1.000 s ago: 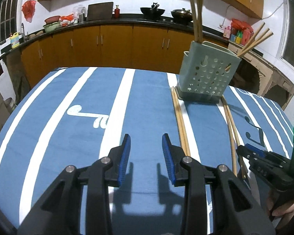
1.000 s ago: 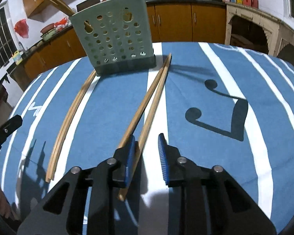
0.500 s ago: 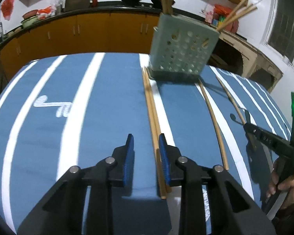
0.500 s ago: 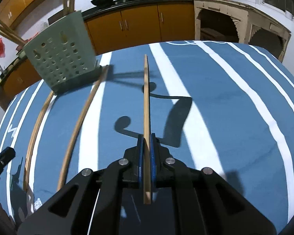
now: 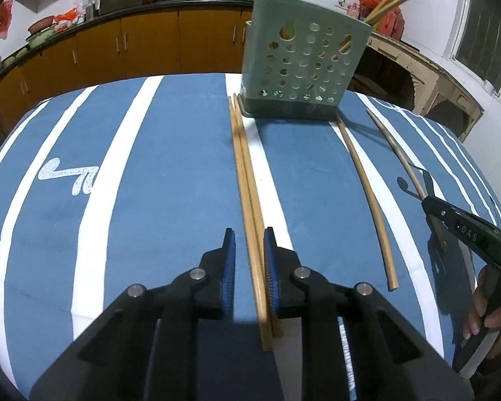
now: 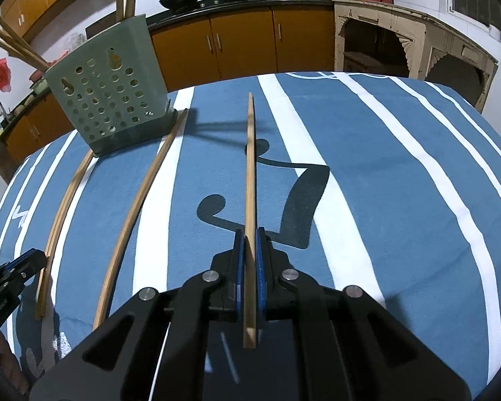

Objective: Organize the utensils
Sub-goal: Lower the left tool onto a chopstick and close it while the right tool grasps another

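A grey-green perforated utensil holder stands at the far side of the table and holds several wooden chopsticks; it also shows in the right wrist view. A pair of chopsticks lies on the cloth and runs between the fingers of my left gripper, which is open around them. My right gripper is shut on a single chopstick and holds it above the cloth, pointing forward. One loose chopstick lies between the two grippers, also seen in the left wrist view.
The table wears a blue cloth with white stripes. Orange kitchen cabinets and a dark counter with pots run behind it. A pale wooden sideboard stands at the right. The person's hand shows at the right edge.
My left gripper has moved right and forward so the chopstick pair now lies between its fingers. My right gripper closed on one chopstick and lifted it off the cloth.
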`<move>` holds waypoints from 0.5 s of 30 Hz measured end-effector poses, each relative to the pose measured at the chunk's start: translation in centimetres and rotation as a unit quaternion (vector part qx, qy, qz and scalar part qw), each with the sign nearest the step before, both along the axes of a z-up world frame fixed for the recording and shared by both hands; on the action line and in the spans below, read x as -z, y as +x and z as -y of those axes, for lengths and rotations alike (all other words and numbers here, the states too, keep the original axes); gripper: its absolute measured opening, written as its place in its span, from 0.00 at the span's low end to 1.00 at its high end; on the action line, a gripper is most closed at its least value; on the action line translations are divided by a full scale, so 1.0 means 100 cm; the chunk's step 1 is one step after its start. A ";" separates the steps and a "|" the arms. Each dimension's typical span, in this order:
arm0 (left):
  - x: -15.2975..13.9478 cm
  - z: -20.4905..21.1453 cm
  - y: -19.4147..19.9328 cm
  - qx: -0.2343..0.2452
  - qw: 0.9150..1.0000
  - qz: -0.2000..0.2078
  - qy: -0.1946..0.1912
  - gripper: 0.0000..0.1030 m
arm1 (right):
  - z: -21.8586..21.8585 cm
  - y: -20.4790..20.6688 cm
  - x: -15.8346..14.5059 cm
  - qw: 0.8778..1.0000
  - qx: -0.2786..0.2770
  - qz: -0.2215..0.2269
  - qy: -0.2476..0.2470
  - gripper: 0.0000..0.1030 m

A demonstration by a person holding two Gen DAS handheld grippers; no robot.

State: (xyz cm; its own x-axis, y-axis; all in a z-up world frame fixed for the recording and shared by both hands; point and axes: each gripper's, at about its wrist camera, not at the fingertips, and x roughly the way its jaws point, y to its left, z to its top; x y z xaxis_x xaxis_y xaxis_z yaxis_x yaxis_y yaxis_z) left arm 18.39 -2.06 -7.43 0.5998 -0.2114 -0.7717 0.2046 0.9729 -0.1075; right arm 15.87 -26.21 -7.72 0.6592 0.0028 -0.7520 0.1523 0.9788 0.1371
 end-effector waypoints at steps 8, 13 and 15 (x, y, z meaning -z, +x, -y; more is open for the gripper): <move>0.000 -0.012 0.003 -0.022 0.999 -0.008 -0.027 0.16 | -0.005 0.000 0.000 1.000 -0.008 0.000 -0.003 0.08; -0.004 -0.015 0.001 -0.020 0.999 -0.001 -0.039 0.16 | -0.004 0.000 0.000 1.000 -0.009 0.000 -0.004 0.08; 0.001 -0.013 0.005 -0.025 0.999 -0.010 -0.029 0.16 | -0.004 0.000 0.000 1.000 -0.009 0.000 -0.004 0.08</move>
